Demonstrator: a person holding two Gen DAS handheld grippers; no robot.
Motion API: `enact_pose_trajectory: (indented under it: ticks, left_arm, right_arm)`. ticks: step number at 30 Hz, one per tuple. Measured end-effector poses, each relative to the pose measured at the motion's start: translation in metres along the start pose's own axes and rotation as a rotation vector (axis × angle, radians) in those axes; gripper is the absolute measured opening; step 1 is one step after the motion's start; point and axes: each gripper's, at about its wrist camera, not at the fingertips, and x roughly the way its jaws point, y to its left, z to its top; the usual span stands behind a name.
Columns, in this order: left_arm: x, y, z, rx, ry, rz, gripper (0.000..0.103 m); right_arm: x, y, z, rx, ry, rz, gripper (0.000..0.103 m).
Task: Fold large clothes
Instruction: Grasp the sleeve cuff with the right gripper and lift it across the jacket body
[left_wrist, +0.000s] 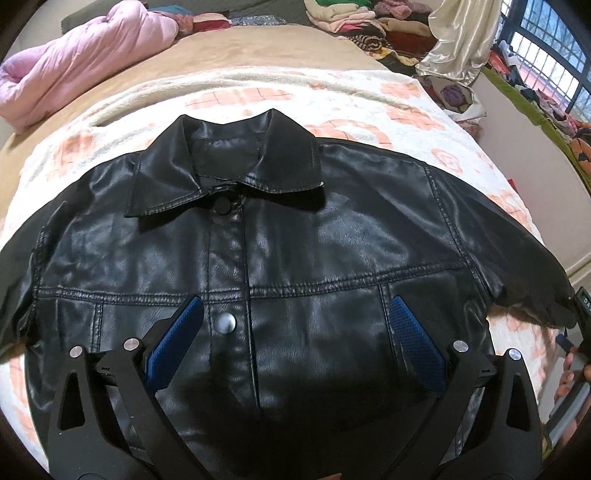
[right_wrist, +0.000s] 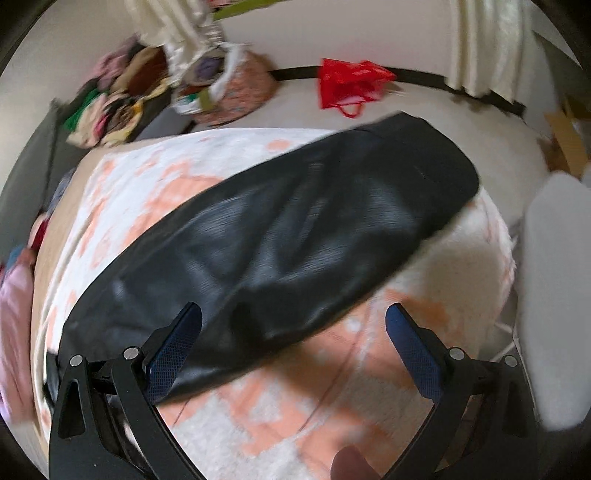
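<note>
A black leather jacket (left_wrist: 295, 240) lies front up and buttoned on a white and orange blanket (left_wrist: 369, 99), collar away from me, sleeves spread to both sides. My left gripper (left_wrist: 295, 310) is open above the jacket's lower chest, its blue pads (left_wrist: 177, 339) either side of the silver snap button (left_wrist: 225, 322). In the right wrist view, which is blurred, one black sleeve (right_wrist: 295, 229) stretches diagonally across the blanket (right_wrist: 295, 406). My right gripper (right_wrist: 295, 314) is open just above the sleeve's near part and holds nothing.
A pink quilt (left_wrist: 74, 74) lies at the far left of the bed. Piles of clothes (left_wrist: 351, 18) sit at the far end. A cream curtain (left_wrist: 461, 37) and a window are at the right. A red bag (right_wrist: 351, 85) and a fabric basket (right_wrist: 229, 92) sit on the floor.
</note>
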Motion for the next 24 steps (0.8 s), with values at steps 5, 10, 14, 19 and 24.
enact_pose_trajectory:
  ticks: [5,10,14,19,24]
  left_arm:
    - [0.003,-0.001,0.004,0.002,-0.003,0.002,0.094]
    - [0.004,0.004,0.008,-0.009,-0.007,-0.009,0.094]
    - [0.002,0.008,0.011,-0.018,-0.016,-0.019,0.094]
    - [-0.002,0.021,0.014,-0.043,-0.016,-0.022,0.094]
    - [-0.015,0.042,0.02,-0.082,-0.038,-0.017,0.094]
  right_arm:
    - [0.016,-0.014,0.022,0.098,-0.023,0.022,0.099]
    - [0.027,-0.025,0.043,0.184,-0.083,0.075,0.077]
    - [0.023,-0.031,0.053,0.198,-0.149,0.175,0.031]
    - [-0.006,-0.02,0.063,0.149,-0.254,0.305,0.013]
    - [-0.07,0.04,0.064,-0.049,-0.382,0.445,0.01]
